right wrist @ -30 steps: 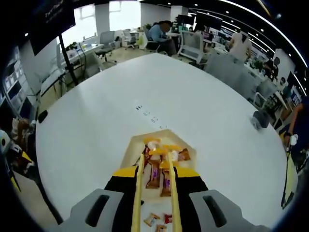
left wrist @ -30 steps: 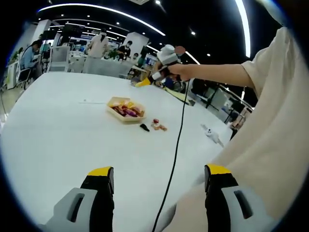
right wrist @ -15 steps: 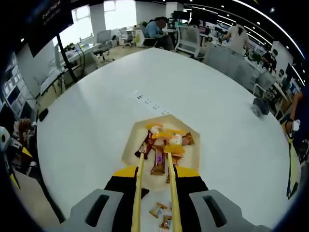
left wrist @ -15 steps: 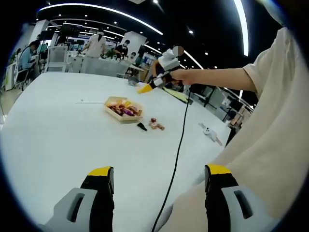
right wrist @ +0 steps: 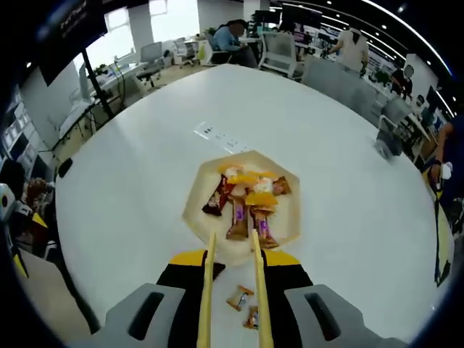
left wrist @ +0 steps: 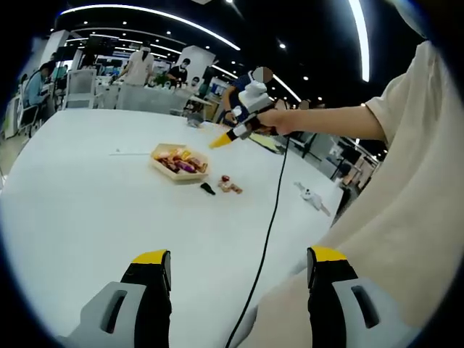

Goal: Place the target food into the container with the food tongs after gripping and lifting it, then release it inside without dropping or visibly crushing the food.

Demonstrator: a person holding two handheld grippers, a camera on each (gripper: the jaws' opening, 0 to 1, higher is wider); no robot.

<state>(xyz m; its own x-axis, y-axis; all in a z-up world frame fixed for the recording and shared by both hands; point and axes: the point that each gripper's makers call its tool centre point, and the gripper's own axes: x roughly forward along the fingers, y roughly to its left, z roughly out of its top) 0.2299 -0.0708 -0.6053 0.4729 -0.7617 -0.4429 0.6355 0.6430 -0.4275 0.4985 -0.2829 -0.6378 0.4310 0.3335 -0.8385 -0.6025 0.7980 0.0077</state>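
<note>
Right gripper view, over a round white table [right wrist: 145,167]: the right gripper [right wrist: 232,270] holds a pair of pale wooden food tongs [right wrist: 231,279], their two tips a little apart with nothing between them. The gripper is clenched on the tong arms. Just ahead of the tips sits a shallow beige hexagonal tray [right wrist: 192,210], the container, carrying roughly half a dozen wrapped snacks; an exact count is hard where they overlap. Two small wrapped candies [right wrist: 245,304], the likely target food, lie loose on the table below the tips, between the tong arms and nearer the gripper than the tray. A dark wrapped piece [right wrist: 214,270] rests beside the left tong arm, just short of the tray's edge. The tongs' long axis points straight at the tray, so the coming move appears to be a pull back and down toward the candies rather than a reach forward.

Left gripper view shows the left gripper [left wrist: 239,279] released, jaws wide apart and empty, low near the table's edge and well away from the food. The right gripper is far nearer. A black cable [left wrist: 270,217] trails across the table from it.
</note>
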